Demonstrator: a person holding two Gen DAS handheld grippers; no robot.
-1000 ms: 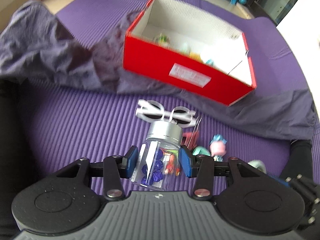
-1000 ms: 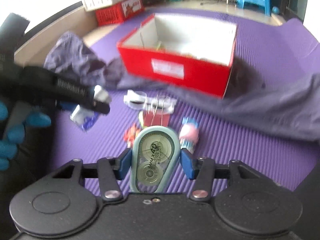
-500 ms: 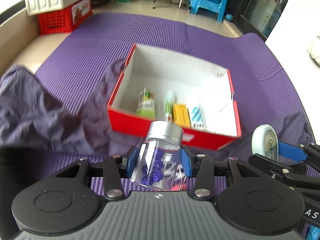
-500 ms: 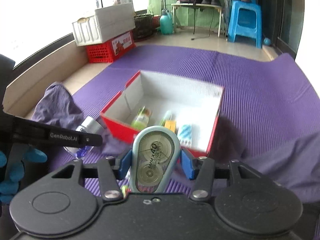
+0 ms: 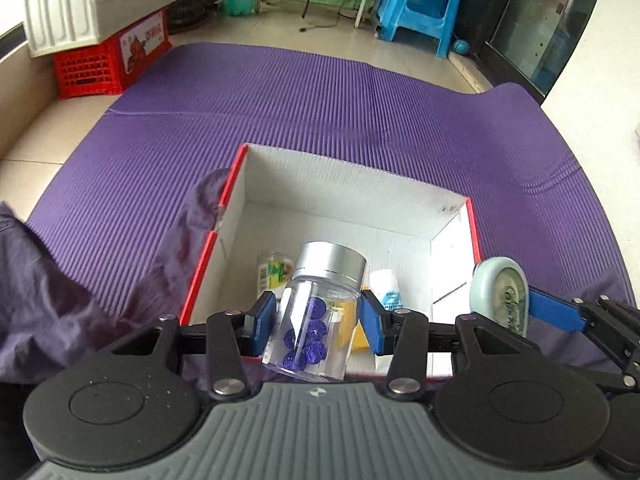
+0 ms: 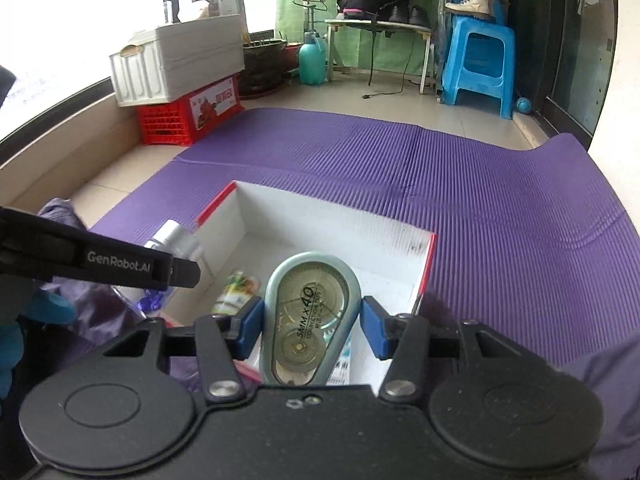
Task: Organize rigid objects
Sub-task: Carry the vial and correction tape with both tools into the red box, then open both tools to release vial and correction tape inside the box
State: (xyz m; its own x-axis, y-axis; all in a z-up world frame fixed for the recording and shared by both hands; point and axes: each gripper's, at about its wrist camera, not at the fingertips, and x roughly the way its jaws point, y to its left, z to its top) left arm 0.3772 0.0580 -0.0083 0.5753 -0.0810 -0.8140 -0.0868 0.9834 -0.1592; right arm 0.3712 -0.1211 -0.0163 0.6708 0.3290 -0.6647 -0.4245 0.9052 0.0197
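My left gripper [image 5: 318,322] is shut on a clear jar [image 5: 316,312] with a silver lid and blue foil balls inside, held over the near edge of the red box [image 5: 208,248]. My right gripper [image 6: 312,324] is shut on a pale green correction tape dispenser [image 6: 310,312], also above the box's [image 6: 424,276] near side. The dispenser [image 5: 500,296] shows at the right in the left wrist view, and the jar [image 6: 176,240] at the left in the right wrist view. Inside the white-lined box lie a small bottle [image 6: 236,290], a yellow item [image 5: 354,320] and a white packet [image 5: 386,286].
The box sits on a ribbed purple mat [image 5: 320,100]. A dark purple cloth [image 5: 60,300] is bunched at the box's left and near sides. Beyond the mat stand a red crate [image 6: 188,114] with a white bin on it, a teal sprayer [image 6: 312,62] and a blue stool [image 6: 476,68].
Both grippers rose and moved forward from above the loose toys on the mat to over the box's near edge, each carrying its object. The box's inside came into view.
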